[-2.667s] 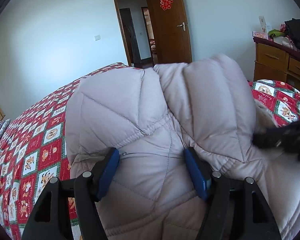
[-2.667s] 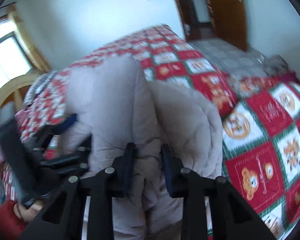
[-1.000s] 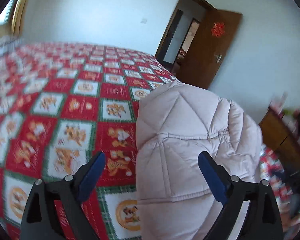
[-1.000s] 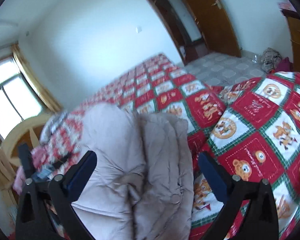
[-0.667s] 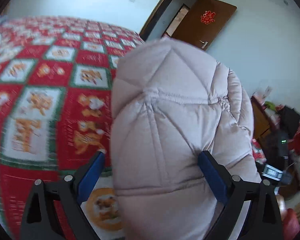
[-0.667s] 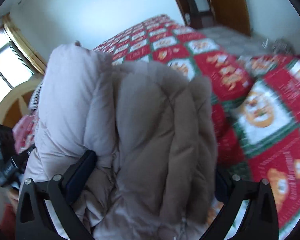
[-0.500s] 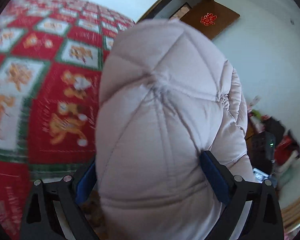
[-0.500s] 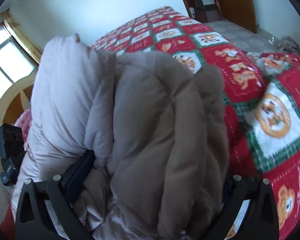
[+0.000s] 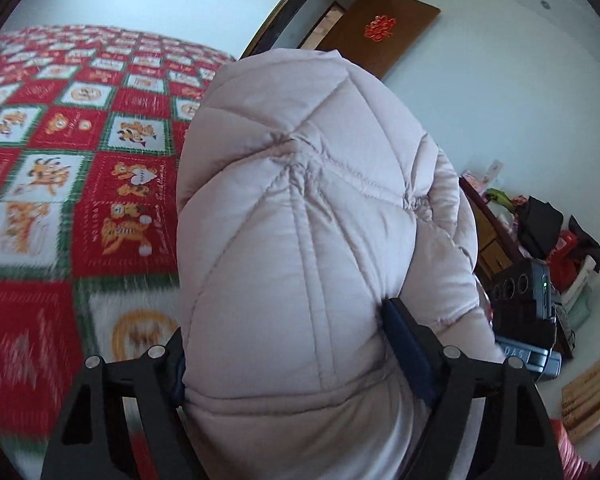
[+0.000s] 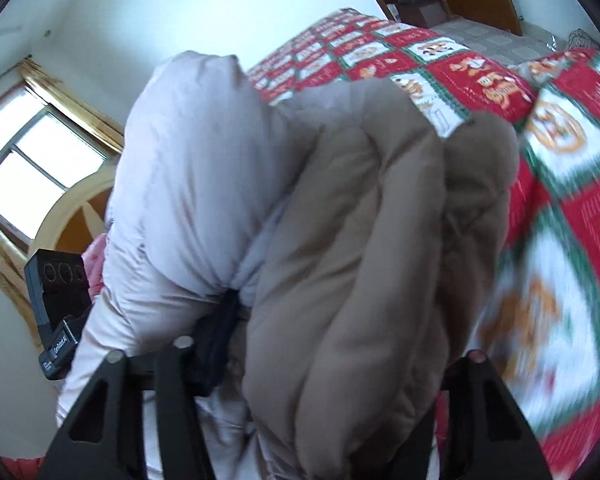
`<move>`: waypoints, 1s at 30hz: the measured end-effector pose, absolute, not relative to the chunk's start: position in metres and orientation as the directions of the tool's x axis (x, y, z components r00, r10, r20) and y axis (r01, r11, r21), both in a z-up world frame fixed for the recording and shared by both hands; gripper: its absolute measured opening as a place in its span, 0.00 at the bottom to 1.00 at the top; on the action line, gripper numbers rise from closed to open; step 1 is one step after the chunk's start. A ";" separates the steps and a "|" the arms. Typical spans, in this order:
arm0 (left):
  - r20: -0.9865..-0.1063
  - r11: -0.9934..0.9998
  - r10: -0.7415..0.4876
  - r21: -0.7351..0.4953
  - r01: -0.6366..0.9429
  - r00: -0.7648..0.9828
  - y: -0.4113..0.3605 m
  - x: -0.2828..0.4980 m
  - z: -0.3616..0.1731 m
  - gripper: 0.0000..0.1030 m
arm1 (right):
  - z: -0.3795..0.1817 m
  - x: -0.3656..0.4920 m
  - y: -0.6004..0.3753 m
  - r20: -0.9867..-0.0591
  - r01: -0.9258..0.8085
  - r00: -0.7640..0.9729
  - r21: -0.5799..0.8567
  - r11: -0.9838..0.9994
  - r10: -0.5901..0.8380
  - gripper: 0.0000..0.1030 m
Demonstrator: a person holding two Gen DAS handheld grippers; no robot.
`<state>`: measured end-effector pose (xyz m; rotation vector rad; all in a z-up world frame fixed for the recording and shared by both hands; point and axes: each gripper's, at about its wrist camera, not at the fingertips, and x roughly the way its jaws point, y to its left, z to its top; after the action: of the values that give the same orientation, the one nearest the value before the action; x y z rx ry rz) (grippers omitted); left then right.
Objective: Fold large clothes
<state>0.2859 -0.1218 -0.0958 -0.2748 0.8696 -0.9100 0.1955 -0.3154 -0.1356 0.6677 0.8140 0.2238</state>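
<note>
Step in hand, as I read it: bundle grasp on the folded puffer jacket (image 9: 300, 216), either compressing it or about to lift it off the bed (image 9: 60, 128); folding proper looks mostly done, since the jacket sits as a thick rolled mass with the pale quilted shell outside and the tan lining (image 10: 364, 240) showing at the right-hand end.

Left claw (image 9: 300, 344): jaws set wide, blue pads pressed into the quilted end of the bundle on both sides; clamped on the jacket. Right claw (image 10: 336, 360): one dark pad buried in the crease between shell and lining, the other finger hidden behind the tan roll; reads as clamped around the lining-side end, though contact on the far pad is not visible.

Jacket position: on the red patterned bedspread, between the two claws, one claw at each end; the other claw's body shows past the bundle in each wrist view.

Next move calls for: even squeeze from both ends so the fill does not spring the fold open; keep both claws level; the slick shell may slip from the pads; the loose lining roll could unroll first; watch it.
</note>
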 end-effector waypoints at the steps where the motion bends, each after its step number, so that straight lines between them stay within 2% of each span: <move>1: -0.534 0.599 -0.788 -0.548 0.583 0.308 -0.119 0.275 -0.090 0.79 | -0.132 0.181 -0.311 -0.579 0.054 0.686 0.645 0.763 0.440 0.49; 3: -0.505 0.567 -0.811 -0.555 0.609 0.294 -0.113 0.251 -0.075 0.79 | -0.121 0.154 -0.304 -0.520 0.017 0.712 0.685 0.728 0.472 0.44; 6: -0.470 0.530 -0.836 -0.554 0.642 0.284 -0.118 0.224 -0.056 0.79 | -0.098 0.112 -0.297 -0.441 -0.027 0.755 0.719 0.695 0.486 0.43; 12: -0.401 0.415 -0.893 -0.551 0.724 0.206 -0.151 0.170 -0.016 0.79 | -0.052 0.037 -0.313 -0.389 -0.007 0.837 0.696 0.718 0.385 0.43; 15: -0.353 0.304 -0.929 -0.560 0.771 0.109 -0.184 0.145 0.010 0.79 | -0.021 -0.005 -0.332 -0.380 0.033 0.876 0.664 0.747 0.298 0.43; 21: -0.319 0.161 -0.947 -0.571 0.805 -0.037 -0.267 0.112 0.038 0.79 | 0.031 -0.080 -0.389 -0.439 0.200 0.892 0.602 0.773 0.111 0.43; 25: -0.371 0.179 -0.926 -0.599 0.781 -0.072 -0.328 0.116 0.027 0.81 | 0.032 -0.090 -0.433 -0.489 0.312 0.872 0.558 0.769 0.001 0.43; 30: -0.550 0.352 -0.835 -0.484 0.801 0.034 -0.386 0.142 -0.015 0.81 | -0.026 -0.054 -0.491 -0.581 0.431 0.811 0.508 0.746 -0.073 0.41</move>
<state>0.1418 -0.3856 -0.0155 -0.0467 0.8823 -1.2583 -0.0543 -0.4912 -0.0263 0.6786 0.5671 -0.2921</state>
